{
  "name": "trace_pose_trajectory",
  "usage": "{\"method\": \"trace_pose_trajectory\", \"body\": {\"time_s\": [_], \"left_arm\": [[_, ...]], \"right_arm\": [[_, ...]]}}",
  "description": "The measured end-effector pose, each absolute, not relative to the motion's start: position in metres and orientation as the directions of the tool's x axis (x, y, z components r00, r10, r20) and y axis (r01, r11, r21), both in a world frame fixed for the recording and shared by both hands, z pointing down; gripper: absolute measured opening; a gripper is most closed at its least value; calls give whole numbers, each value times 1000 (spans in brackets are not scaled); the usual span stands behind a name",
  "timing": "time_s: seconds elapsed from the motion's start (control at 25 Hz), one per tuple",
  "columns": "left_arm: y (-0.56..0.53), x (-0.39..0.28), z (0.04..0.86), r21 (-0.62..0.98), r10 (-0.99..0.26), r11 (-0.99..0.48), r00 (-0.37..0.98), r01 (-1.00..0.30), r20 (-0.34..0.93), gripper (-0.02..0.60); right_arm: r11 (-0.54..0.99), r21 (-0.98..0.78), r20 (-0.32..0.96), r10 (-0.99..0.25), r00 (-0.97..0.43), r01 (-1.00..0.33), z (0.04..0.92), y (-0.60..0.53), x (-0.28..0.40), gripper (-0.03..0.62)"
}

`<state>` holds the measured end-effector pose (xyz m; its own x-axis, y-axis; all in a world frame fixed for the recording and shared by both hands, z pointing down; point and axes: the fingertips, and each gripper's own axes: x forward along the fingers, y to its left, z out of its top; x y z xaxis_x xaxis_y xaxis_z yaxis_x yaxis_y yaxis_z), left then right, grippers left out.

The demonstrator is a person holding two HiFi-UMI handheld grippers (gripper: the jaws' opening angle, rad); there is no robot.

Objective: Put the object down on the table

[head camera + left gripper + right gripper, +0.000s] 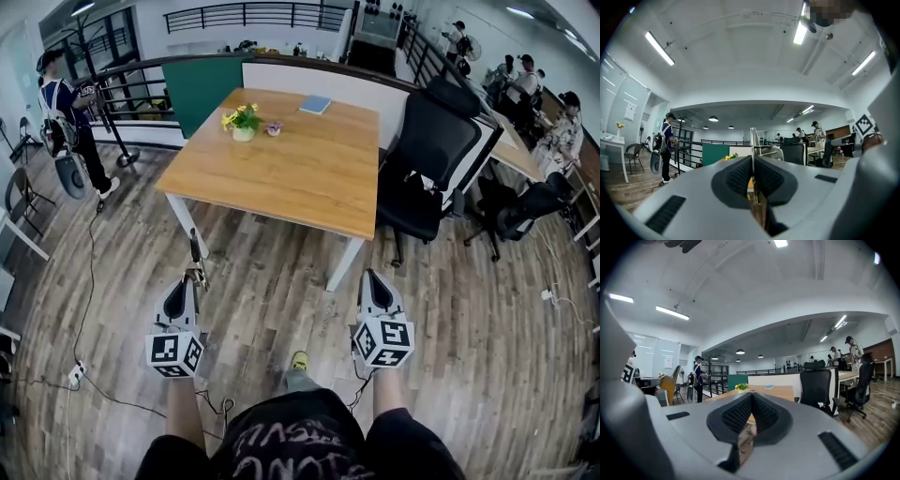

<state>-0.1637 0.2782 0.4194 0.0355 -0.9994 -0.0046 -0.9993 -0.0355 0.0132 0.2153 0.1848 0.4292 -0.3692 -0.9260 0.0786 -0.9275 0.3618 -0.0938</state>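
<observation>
A thin metal object (753,140) stands up from between the jaws of my left gripper (753,163), which is shut on it. In the head view the same object (195,255) pokes forward from the left gripper (190,279), over the wooden floor just short of the table's near left leg. What kind of object it is I cannot make out. The wooden table (309,178) lies ahead of both grippers. My right gripper (369,277) hangs level with the left one, near the table's front right leg. Its pads (740,414) are pressed together with nothing between them.
On the table's far side stand a small flower pot (243,123), a tiny pink item (273,128) and a blue notebook (315,104). A black office chair (433,159) stands right of the table. A person (66,112) stands at the left railing. A cable and power strip (75,375) lie on the floor.
</observation>
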Motion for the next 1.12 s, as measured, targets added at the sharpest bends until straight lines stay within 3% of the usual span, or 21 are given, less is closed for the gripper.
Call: {"method": "trace_pose_trajectory", "body": {"time_s": [0.4,0.88,1.12], "left_arm": [[126,-157,420,19,-999,-31,31,-999,15,17],[22,-150,425,15,-997,-54,55,-998,49,17],[-41,-179,436,34,-996,-72,74,-997,50,17]], "right_arm": [[397,-99,70,-912,-404,-913,435,30,209,5],[444,-123,113,-882,-457,-887,451,-73,197,5],[460,-83,114,-877,-467,-884,456,-126,161,5]]}}
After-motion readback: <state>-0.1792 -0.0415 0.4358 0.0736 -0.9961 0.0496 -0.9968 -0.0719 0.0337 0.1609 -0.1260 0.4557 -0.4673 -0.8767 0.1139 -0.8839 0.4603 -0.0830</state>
